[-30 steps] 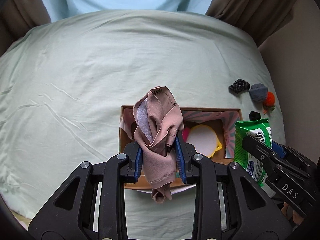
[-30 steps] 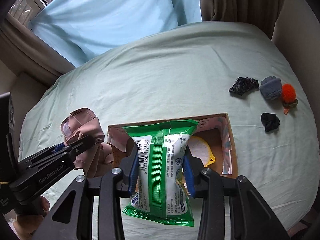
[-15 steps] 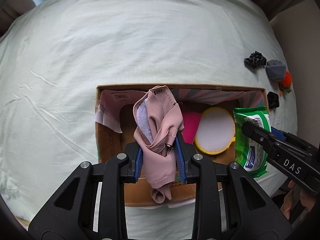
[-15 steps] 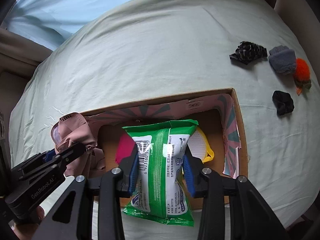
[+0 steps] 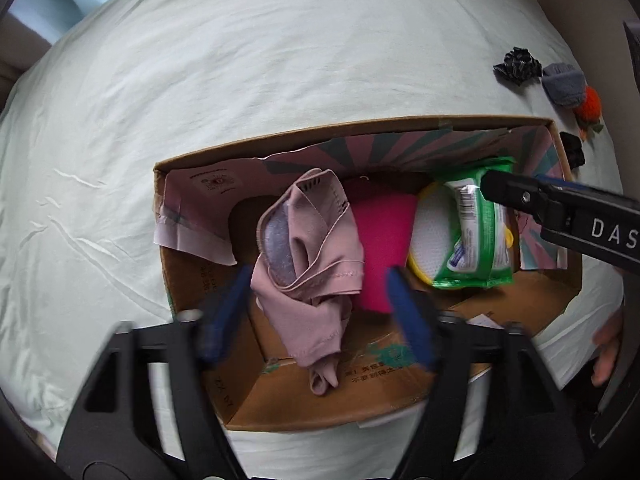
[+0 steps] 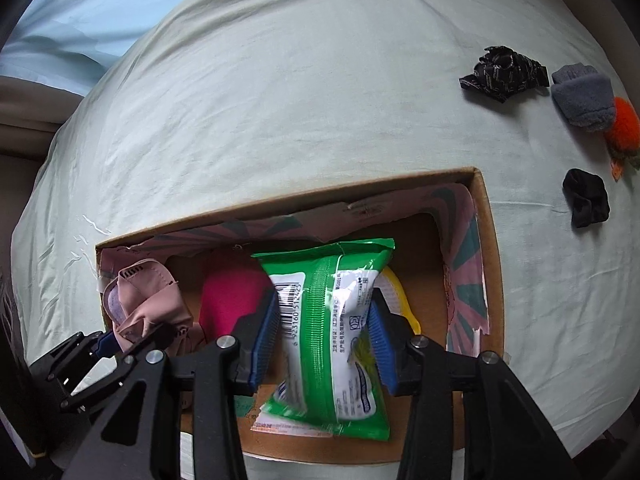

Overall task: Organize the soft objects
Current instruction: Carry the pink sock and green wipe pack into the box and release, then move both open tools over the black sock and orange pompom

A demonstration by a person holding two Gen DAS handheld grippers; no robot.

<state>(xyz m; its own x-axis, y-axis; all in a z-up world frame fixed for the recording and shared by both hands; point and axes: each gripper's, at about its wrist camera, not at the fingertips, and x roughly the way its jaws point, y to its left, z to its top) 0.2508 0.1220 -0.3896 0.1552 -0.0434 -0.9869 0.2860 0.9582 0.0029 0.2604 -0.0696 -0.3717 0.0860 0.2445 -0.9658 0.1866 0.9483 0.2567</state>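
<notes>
An open cardboard box (image 5: 360, 128) (image 6: 280, 200) sits on the pale green bedsheet. My left gripper (image 5: 316, 312) hangs over its left part with jaws opening wide and motion-blurred. The pink cloth (image 5: 308, 248) (image 6: 148, 304) is loose between them, clear of both pads, sagging into the box. My right gripper (image 6: 324, 336) is over the box's middle, its jaws opening. The green wipes pack (image 6: 324, 340) (image 5: 472, 232) is still pinched at the waist between the blue pads. A magenta item (image 5: 384, 240) and a yellow-rimmed white pad (image 5: 428, 240) lie inside.
Right of the box on the sheet lie a black patterned cloth (image 6: 504, 72), a grey sock (image 6: 584, 96), an orange plush (image 6: 624, 128) and a black scrunchie (image 6: 586, 200). A person's hand (image 5: 608, 344) shows at the right edge. Torn pink lining hangs inside the box walls.
Both grippers have come down close over the box. The left jaws have sprung wide apart and let go of the pink cloth. The right jaws have spread slightly around the wipes pack.
</notes>
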